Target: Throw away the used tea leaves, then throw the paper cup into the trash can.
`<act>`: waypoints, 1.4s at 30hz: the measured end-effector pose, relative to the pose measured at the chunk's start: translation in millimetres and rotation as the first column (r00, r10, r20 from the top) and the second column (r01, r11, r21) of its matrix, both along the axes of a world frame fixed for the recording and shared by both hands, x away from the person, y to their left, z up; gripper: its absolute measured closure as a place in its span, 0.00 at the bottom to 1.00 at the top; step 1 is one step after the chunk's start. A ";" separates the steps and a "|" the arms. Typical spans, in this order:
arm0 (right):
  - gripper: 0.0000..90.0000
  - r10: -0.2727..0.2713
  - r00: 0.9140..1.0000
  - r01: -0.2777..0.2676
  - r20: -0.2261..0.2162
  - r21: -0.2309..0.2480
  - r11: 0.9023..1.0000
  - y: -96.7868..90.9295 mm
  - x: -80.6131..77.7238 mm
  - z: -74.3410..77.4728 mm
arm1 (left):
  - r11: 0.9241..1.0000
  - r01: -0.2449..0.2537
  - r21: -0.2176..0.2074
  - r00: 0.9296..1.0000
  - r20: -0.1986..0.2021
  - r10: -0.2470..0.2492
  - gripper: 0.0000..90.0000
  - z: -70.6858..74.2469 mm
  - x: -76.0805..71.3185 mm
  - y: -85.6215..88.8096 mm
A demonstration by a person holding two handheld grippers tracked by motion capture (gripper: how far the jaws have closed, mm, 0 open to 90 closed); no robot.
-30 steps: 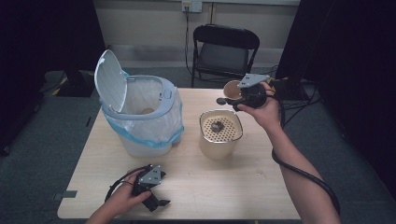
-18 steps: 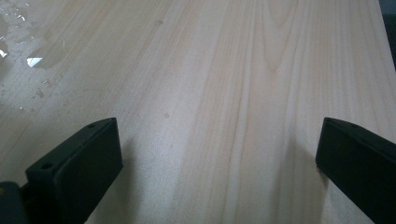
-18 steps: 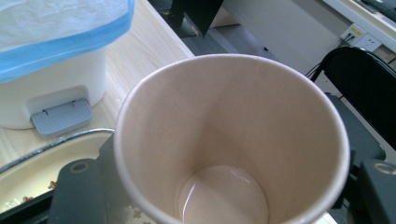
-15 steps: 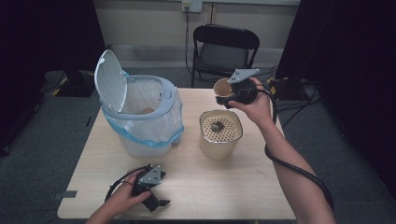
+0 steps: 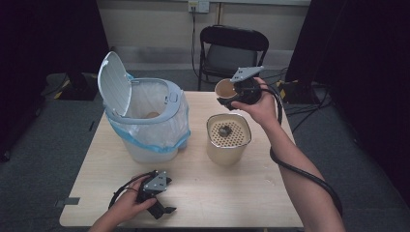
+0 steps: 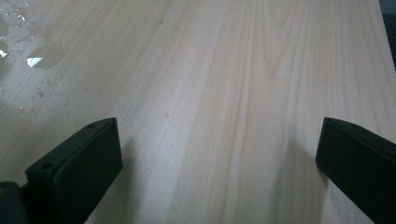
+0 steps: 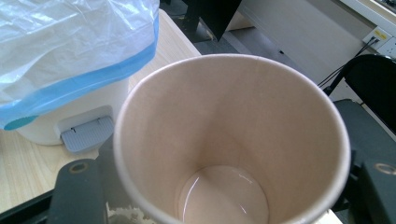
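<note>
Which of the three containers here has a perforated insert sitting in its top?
The beige canister standing mid-table, below the right gripper. The paper cup held in that gripper has an open mouth, and the white bin holds a plastic liner.

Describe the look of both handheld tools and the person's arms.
Each tool, left and right, is black with two blocky black jaws and a grey three-cornered plate on top. A thick black cable trails along the right forearm. No sleeves reach the forearms.
</note>
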State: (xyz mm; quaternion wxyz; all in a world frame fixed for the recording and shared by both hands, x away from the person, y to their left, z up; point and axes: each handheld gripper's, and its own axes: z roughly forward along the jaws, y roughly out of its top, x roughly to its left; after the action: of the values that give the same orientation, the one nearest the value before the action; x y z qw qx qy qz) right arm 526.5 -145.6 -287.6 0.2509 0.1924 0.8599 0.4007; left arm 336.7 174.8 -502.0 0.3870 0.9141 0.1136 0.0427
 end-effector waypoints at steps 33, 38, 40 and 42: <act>0.29 0.082 0.996 -0.082 -0.038 0.015 0.997 30.9 -8.8 30.2 | 1.000 0.000 0.001 1.000 -0.003 0.000 0.00 0.0 0.0 0.0; 0.29 0.100 0.994 -0.100 -0.047 0.004 0.995 37.2 -10.6 38.8 | 1.000 0.000 0.003 1.000 -0.004 0.000 0.00 0.0 -0.1 0.1; 0.29 0.107 0.993 -0.107 -0.050 -0.002 0.994 40.5 -10.9 41.2 | 1.000 0.000 0.004 1.000 -0.004 0.000 0.00 0.0 -0.1 0.2; 0.29 0.110 0.993 -0.111 -0.051 -0.010 0.994 44.2 -11.1 42.9 | 1.000 -0.002 0.001 1.000 -0.009 0.002 0.00 -0.2 -0.4 0.0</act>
State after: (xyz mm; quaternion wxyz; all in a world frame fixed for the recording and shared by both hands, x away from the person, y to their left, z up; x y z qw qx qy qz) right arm 515.4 -101.4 -244.7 0.2079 0.1530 0.8777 0.4036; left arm 336.3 174.8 -502.2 0.3858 0.9144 0.1162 0.0390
